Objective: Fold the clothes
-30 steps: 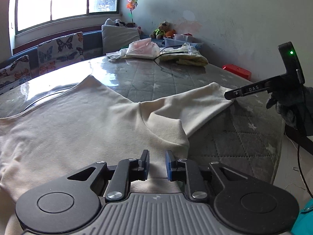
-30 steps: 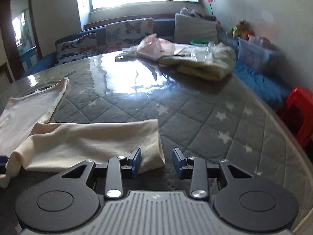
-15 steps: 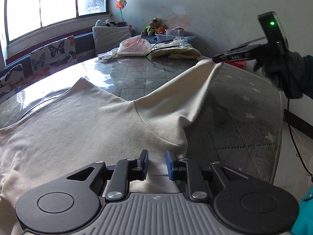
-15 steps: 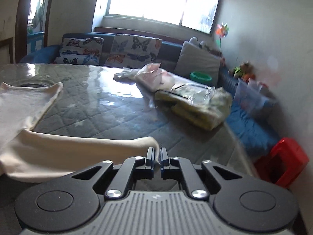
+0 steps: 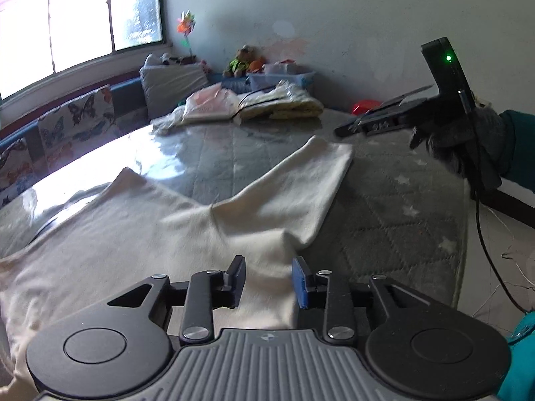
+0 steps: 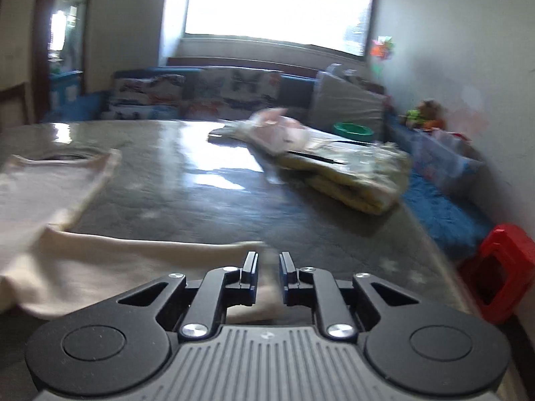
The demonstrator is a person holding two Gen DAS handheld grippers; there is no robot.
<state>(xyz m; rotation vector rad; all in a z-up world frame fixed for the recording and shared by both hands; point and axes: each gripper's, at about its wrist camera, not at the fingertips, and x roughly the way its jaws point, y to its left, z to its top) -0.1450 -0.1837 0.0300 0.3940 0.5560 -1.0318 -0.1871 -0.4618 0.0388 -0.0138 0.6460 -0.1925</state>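
Observation:
A cream long-sleeved shirt lies spread on the grey quilted table. Its sleeve reaches out to the right and lies flat. My left gripper is open, low over the shirt's body by the armpit. My right gripper shows in the left wrist view, lifted clear above the sleeve's cuff. In the right wrist view the right gripper is slightly open and empty, with the sleeve lying under and left of it.
A folded yellow blanket and pinkish bagged clothes lie at the table's far side. A red stool stands off the right edge. A cushioned bench runs under the window. A cable hangs from the right gripper.
My right gripper had shut on the sleeve's cuff and lifted it; now it has opened and the sleeve lies flat again. My left gripper has opened wider.

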